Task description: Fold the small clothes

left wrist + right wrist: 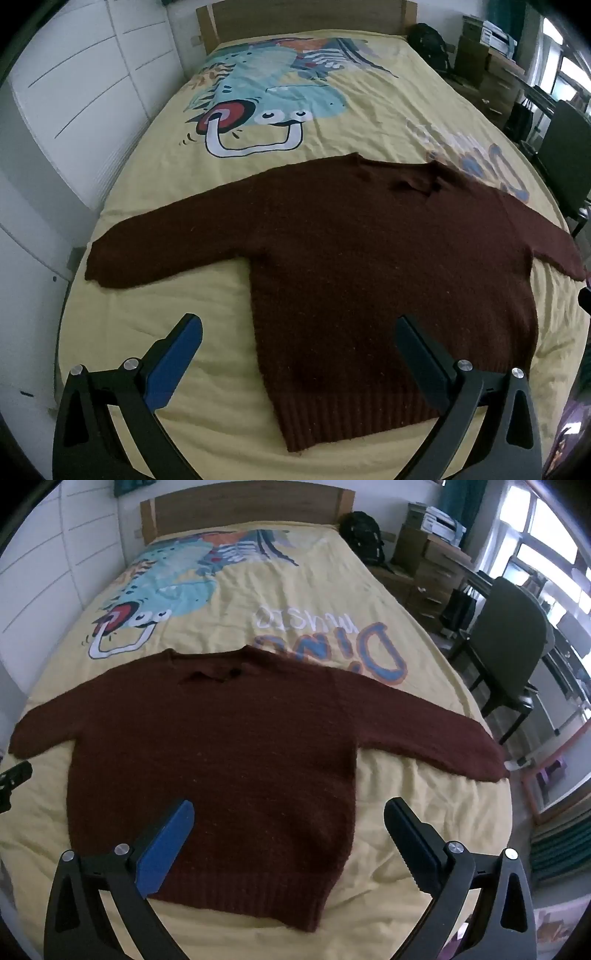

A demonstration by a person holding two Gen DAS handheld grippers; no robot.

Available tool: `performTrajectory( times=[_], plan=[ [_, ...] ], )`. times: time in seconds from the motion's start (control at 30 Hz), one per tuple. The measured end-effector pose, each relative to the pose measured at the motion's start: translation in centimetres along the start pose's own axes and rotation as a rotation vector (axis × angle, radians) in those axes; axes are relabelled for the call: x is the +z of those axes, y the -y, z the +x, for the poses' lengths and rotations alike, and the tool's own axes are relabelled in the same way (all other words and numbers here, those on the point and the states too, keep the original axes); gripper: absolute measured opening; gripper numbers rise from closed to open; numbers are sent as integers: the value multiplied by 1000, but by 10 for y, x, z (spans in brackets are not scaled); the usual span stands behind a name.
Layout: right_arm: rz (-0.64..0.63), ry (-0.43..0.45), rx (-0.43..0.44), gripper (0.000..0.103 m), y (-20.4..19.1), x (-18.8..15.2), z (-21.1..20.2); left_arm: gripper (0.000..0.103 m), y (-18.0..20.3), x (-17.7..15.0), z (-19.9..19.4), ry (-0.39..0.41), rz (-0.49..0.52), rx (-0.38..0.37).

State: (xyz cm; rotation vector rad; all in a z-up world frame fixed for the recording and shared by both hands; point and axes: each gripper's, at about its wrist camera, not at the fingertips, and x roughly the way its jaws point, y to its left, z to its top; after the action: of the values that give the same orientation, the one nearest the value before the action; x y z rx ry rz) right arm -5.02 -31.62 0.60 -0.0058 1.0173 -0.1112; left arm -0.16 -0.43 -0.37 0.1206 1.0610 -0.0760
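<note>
A dark brown knitted sweater [362,266] lies flat on the bed, both sleeves spread out sideways, collar toward the headboard, ribbed hem nearest me. It also shows in the right wrist view [221,760]. My left gripper [299,325] is open and empty, hovering above the hem's left corner. My right gripper [288,808] is open and empty, above the hem's right part. The tip of the left gripper [14,775] shows at the left edge of the right wrist view.
The bed has a yellow cover [332,122] with a cartoon dinosaur print and a wooden headboard [243,506]. White wardrobe doors [74,92] stand on the left. A dark chair [509,638], desk and shelves [428,557] stand on the right.
</note>
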Motion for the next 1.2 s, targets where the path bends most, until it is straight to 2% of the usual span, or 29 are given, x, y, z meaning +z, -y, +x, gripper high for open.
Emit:
performTrajectory(
  times=[0.2,1.2],
  plan=[
    [-2,-15,-11,103,-16,0,0,102,6,-2,5,-20,21,2],
    [-6,-12,-22,103,-15,1,-5,102,1,-4,10,-38,17,3]
  ],
)
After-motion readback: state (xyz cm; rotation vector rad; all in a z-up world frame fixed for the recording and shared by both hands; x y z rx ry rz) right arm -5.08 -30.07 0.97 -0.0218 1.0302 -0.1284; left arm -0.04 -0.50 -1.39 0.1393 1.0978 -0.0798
